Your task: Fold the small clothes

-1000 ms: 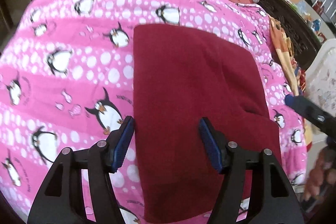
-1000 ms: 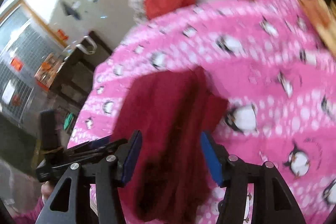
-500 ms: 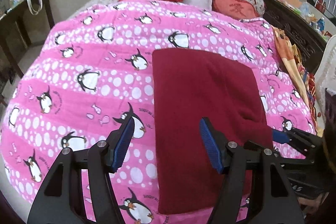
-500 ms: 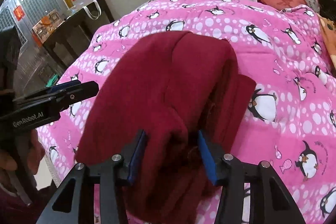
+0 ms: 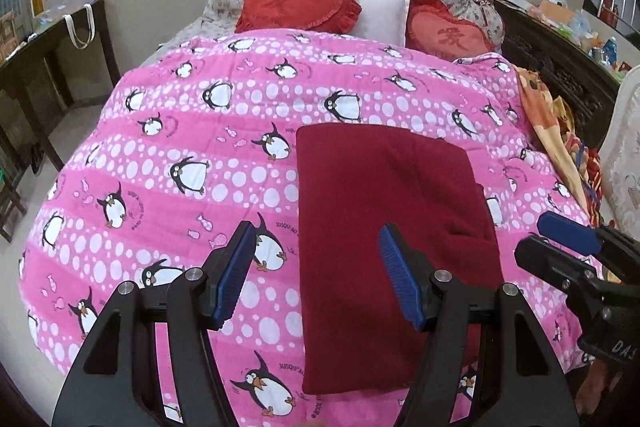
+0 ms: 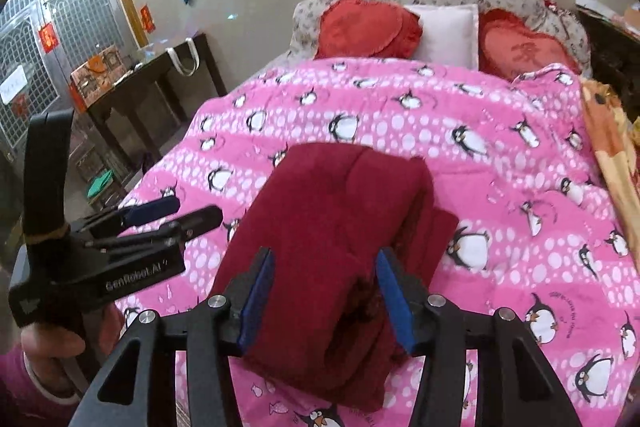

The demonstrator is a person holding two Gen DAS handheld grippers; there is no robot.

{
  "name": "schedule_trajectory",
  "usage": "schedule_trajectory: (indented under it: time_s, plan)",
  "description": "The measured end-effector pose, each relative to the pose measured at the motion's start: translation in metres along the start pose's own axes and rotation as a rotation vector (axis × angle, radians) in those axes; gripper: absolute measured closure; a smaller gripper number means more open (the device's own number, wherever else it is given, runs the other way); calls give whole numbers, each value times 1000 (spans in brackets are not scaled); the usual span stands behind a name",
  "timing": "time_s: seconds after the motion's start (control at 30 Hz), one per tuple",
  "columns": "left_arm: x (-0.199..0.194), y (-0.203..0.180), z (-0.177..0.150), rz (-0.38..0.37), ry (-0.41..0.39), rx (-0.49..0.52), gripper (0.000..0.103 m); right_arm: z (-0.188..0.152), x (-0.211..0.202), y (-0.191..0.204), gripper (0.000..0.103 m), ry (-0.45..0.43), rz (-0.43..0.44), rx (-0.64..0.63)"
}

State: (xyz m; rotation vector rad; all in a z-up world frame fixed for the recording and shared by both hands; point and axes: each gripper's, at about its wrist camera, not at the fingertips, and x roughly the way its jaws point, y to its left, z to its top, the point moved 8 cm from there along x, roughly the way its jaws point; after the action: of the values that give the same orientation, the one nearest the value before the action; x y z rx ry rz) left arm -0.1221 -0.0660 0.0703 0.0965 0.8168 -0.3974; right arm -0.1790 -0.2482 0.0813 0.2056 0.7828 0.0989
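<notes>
A dark red garment lies folded in a flat rectangle on the pink penguin quilt. My left gripper hovers above the garment's near left edge, open, with nothing pinched between its blue pads. In the right wrist view the same garment shows thick folded layers below my right gripper. Its jaws are opening and the pads stand off the cloth. From the left wrist view the right gripper hangs just off the garment's right side. The left gripper is held by a hand at the left.
Two red heart cushions and a white pillow sit at the bed's head. A dark side table with a tote bag stands to the left. An orange blanket and dark wooden furniture line the right side.
Both grippers have drawn back and up from the garment, so more of the bed shows. The right gripper's pads have spread off the bunched cloth, and it has moved off to the garment's right.
</notes>
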Motion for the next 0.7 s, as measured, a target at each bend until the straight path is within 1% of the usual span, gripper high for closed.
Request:
schedule_trajectory:
  time_s: [0.03, 0.07, 0.1, 0.4, 0.7]
  plan:
    - [-3, 0, 1, 4, -10, 3, 39, 1, -1, -1, 45, -3, -2, 9]
    - [-5, 0, 2, 8, -18, 6, 39, 2, 0, -2, 40, -7, -1, 19]
    - [-7, 0, 2, 12, -27, 11, 39, 2, -1, -3, 39, -14, 2, 29]
    - [-19, -2, 5, 20, -73, 32, 39, 0, 0, 1, 38, -7, 0, 33]
    - [-18, -2, 3, 21, -66, 30, 39, -3, 4, 0, 38, 10, -1, 40]
